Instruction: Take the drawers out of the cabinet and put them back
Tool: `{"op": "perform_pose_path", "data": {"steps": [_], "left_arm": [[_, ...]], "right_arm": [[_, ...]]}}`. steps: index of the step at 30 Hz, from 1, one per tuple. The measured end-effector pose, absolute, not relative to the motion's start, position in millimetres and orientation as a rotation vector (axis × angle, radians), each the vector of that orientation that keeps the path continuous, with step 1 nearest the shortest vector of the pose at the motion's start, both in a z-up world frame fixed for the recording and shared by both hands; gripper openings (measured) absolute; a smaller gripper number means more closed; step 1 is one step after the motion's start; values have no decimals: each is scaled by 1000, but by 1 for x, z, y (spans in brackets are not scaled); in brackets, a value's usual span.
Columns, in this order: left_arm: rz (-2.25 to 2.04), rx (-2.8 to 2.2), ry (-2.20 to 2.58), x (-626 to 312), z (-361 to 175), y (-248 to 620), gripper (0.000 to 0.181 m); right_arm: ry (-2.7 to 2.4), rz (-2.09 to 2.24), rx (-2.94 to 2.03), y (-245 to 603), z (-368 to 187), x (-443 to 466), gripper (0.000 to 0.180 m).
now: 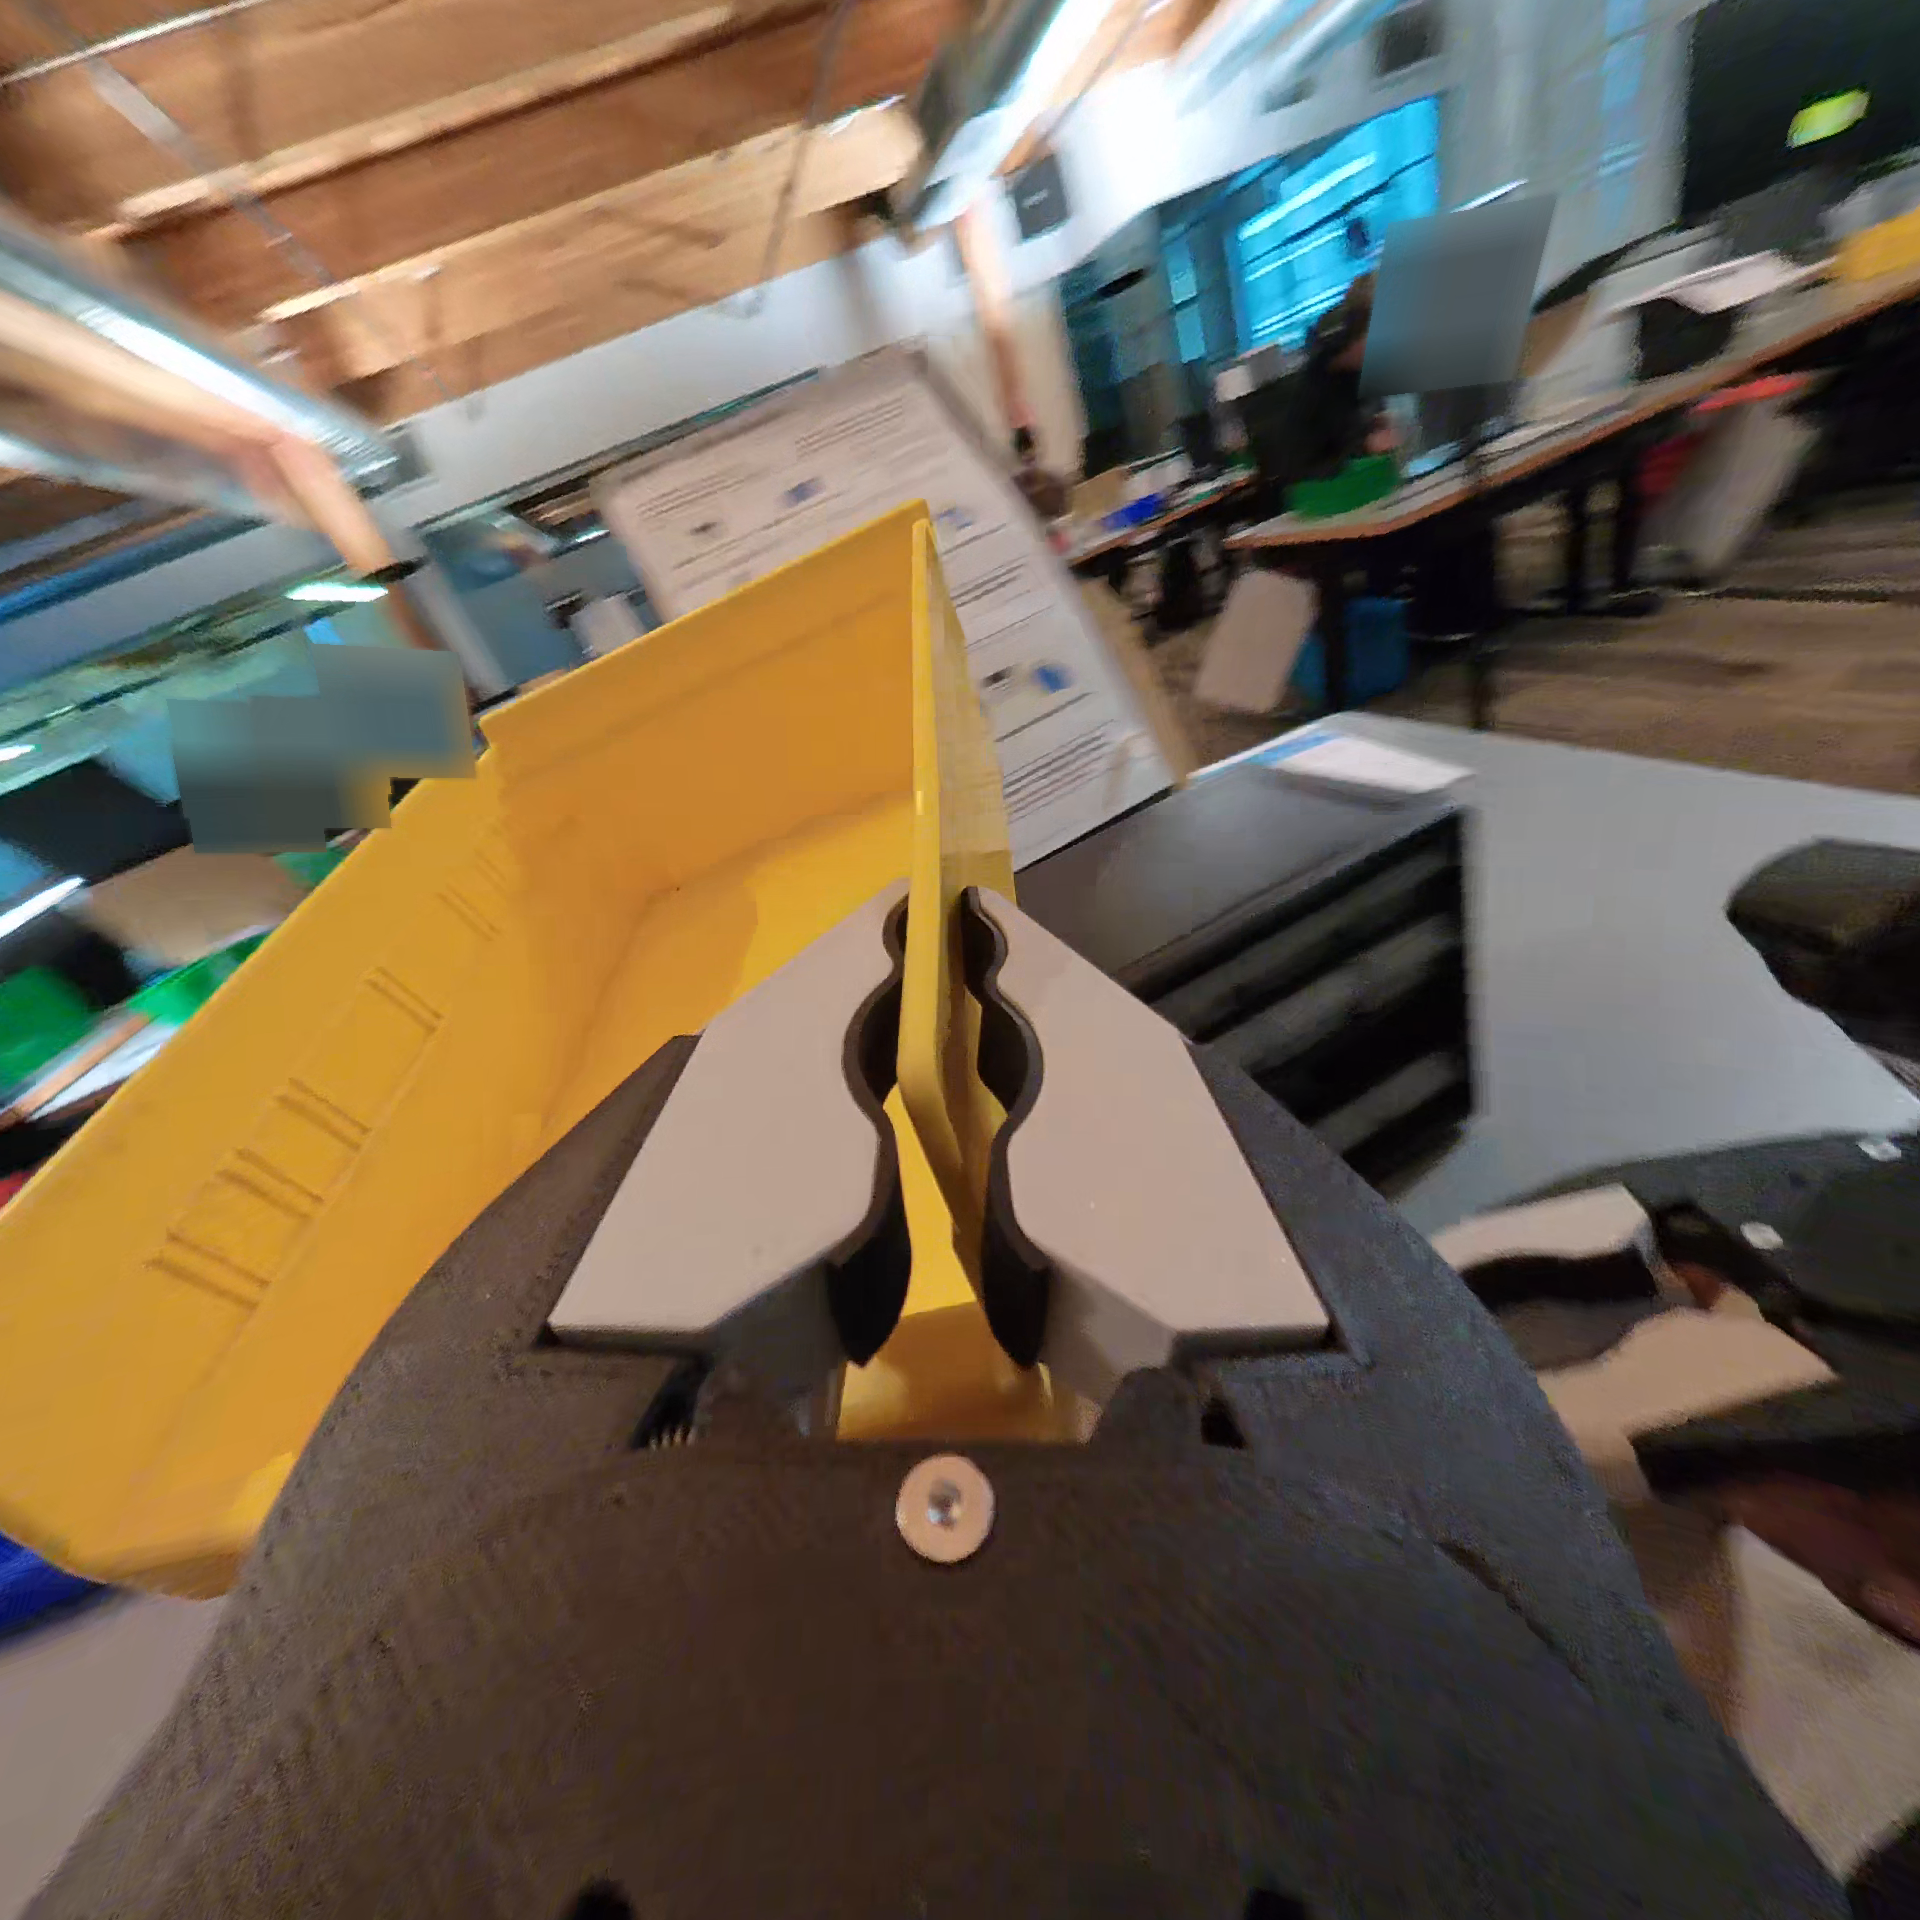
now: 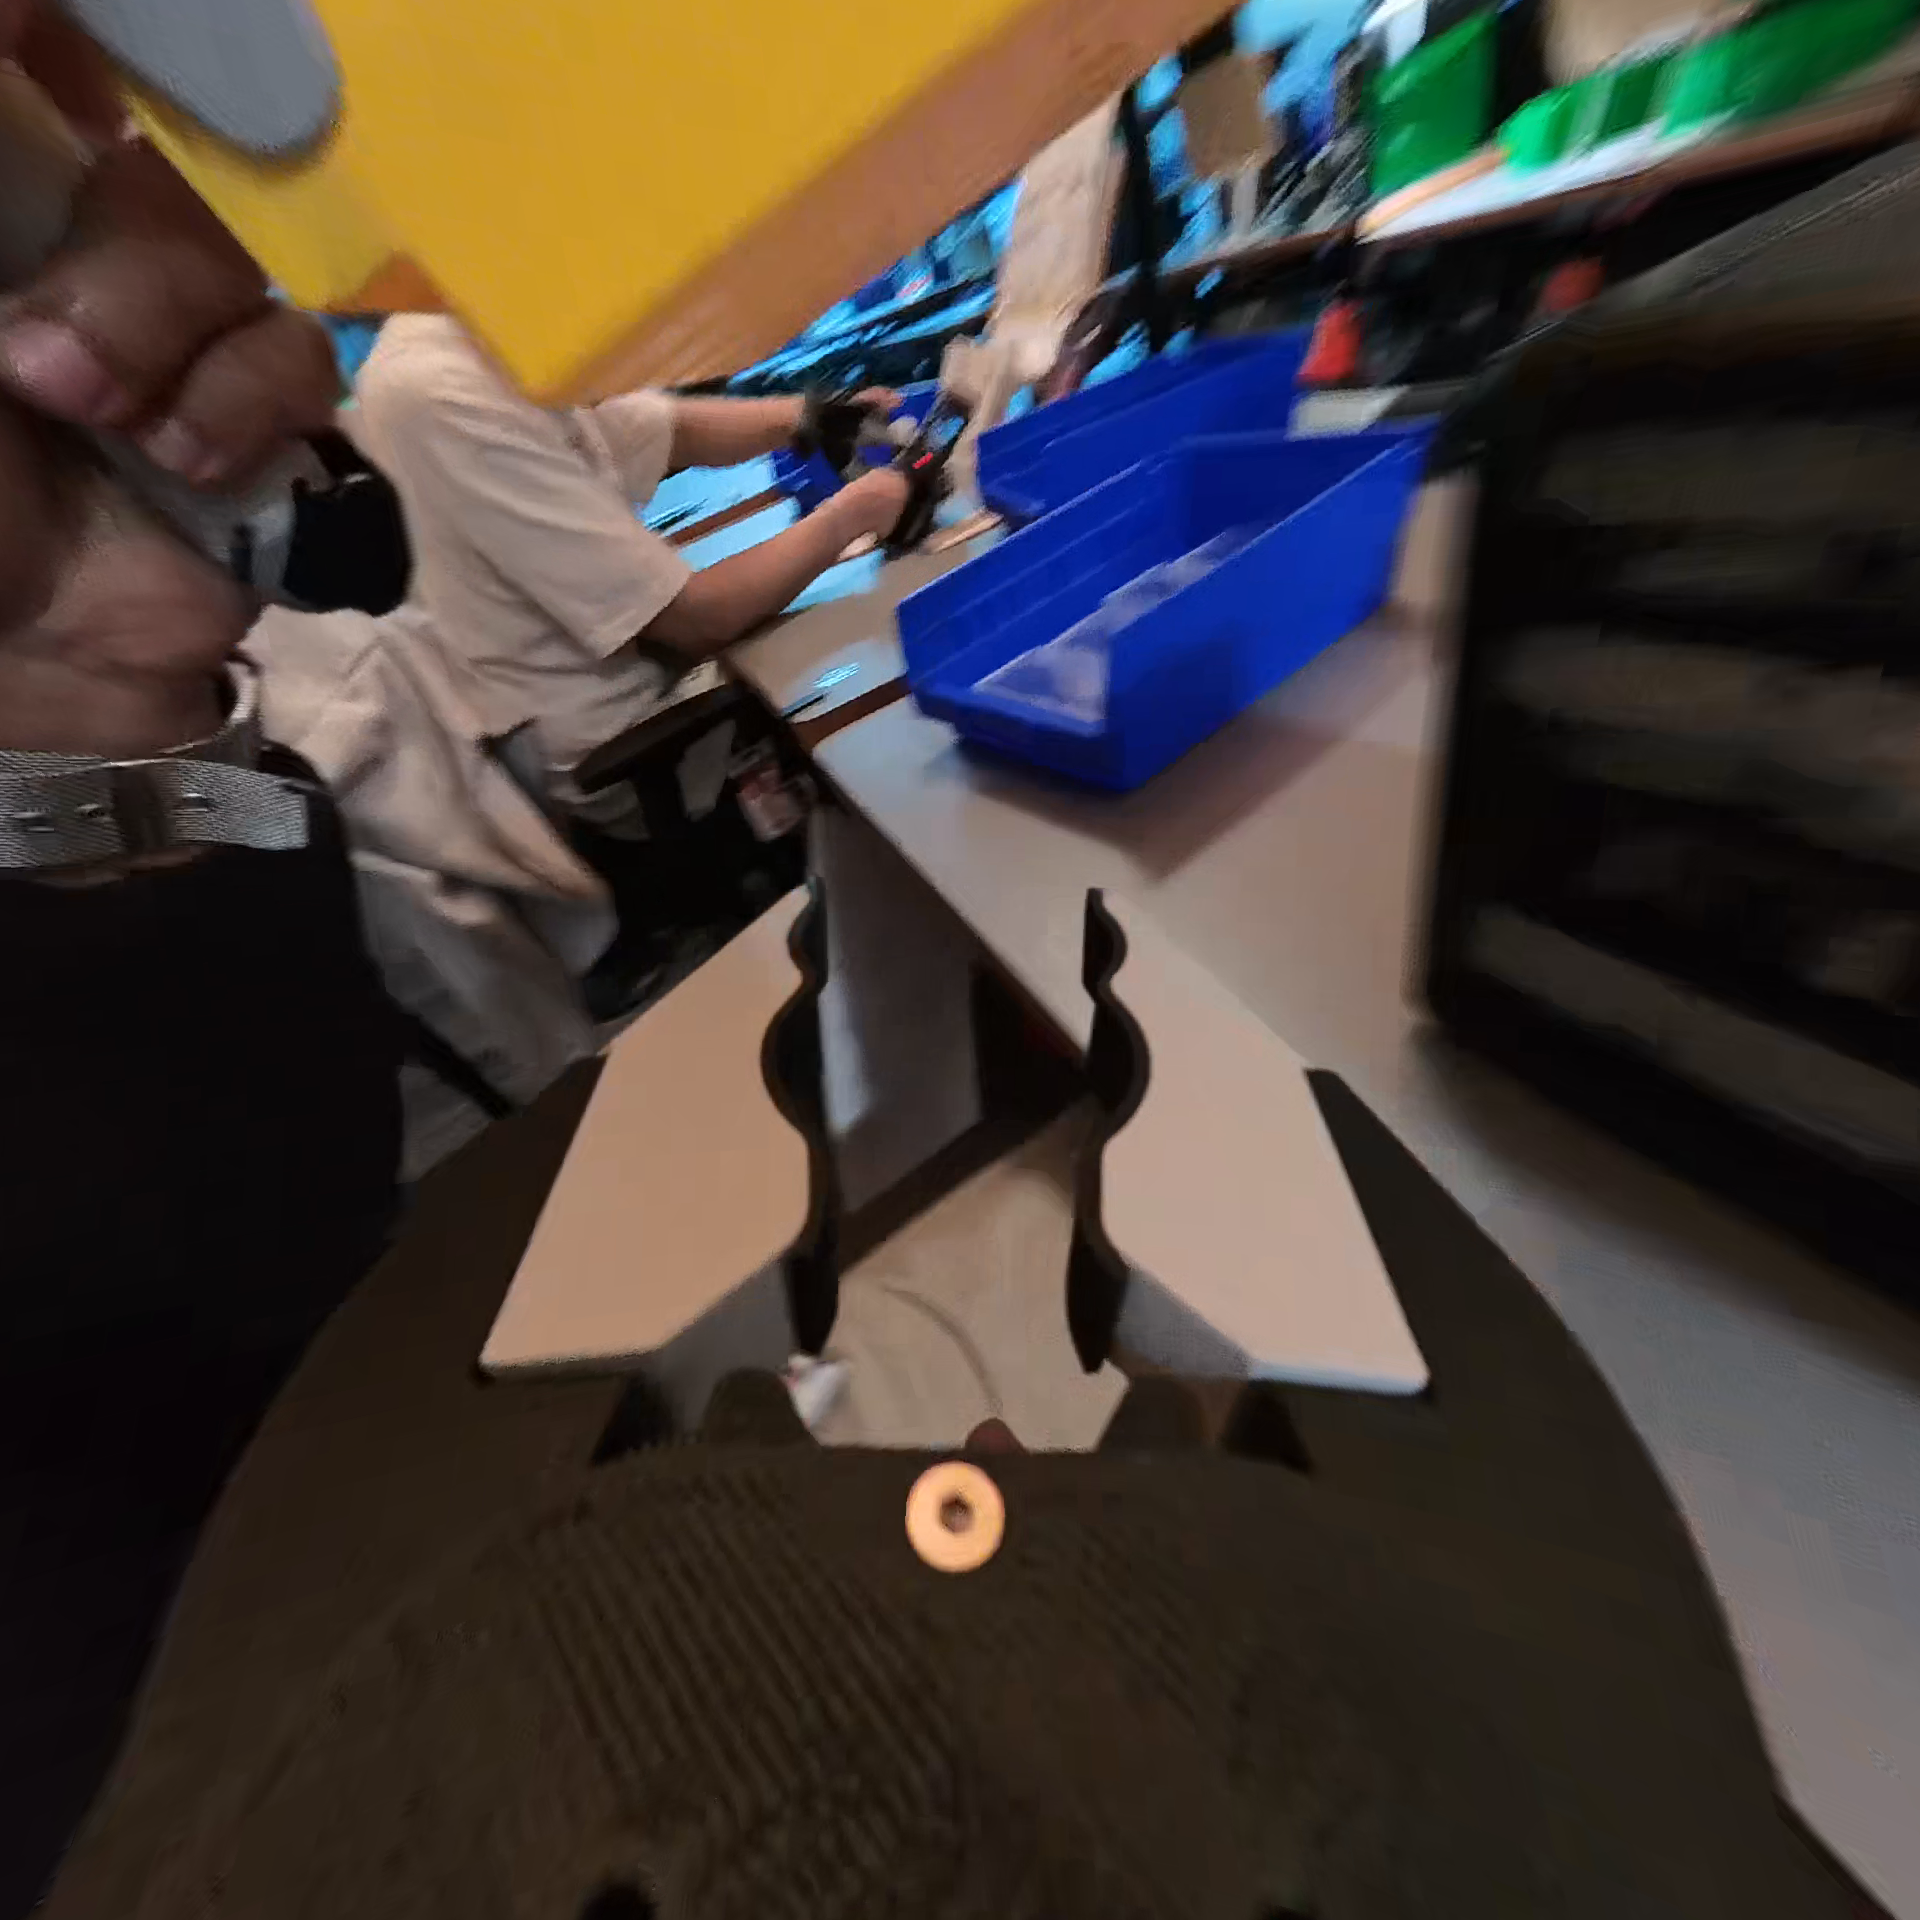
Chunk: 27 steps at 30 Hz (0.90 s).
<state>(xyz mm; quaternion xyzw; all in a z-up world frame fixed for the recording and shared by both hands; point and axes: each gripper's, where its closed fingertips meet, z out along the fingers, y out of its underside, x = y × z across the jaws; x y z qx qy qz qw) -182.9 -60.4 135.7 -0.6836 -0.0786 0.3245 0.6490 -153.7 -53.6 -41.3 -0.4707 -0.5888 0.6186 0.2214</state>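
Left hand-held gripper (image 1: 940, 914): grey fingers with black wavy pads, closed on the thin side wall of the yellow plastic drawer (image 1: 436, 1049). The wall stands edge-on between the pads.

Yellow plastic drawer: open-topped, empty, lifted clear of the desk and tilted; moulded rectangular ridges on the far inner wall. In the right wrist view its yellow underside (image 2: 623, 156) fills the upper left, above the desk.

Black cabinet with stacked horizontal slots (image 1: 1309, 956): stands on the light grey desk (image 1: 1683, 935), to the right of and beyond the drawer, apart from it. In the right wrist view it appears blurred at the right edge (image 2: 1683, 675). The slot contents cannot be told.

Right hand-held gripper (image 2: 956, 935): fingers spread apart, nothing between them, held over the desk edge. It shows blurred at the right of the left wrist view (image 1: 1766, 1299).

Two blue plastic drawers (image 2: 1164, 613): open-topped, lying side by side on the desk (image 2: 1039, 862), left of the cabinet.

A person's hand (image 2: 135, 416) with a grey wrist strap, upper left, next to the yellow drawer.

A seated person in a light shirt (image 2: 520, 540) at the neighbouring desk.
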Motion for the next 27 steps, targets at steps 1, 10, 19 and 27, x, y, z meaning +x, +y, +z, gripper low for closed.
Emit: {"op": "perform_pose_path", "data": {"steps": [1,10,19,27], "left_arm": [[687,-1553,-130,-163,140,-41,0],[414,-1647,352,1,125,156,2],[293,-1766,513,69,20,285,2],[293,-1852,555,79,-76,344,4]], "right_arm": [[-1559,1660,-1289,-25,-35,-141,48],[-676,1032,-1417,293,-36,7,45],[-129,1154,-1669,389,-79,102,56],[-87,994,-1581,360,-63,174,54]]}}
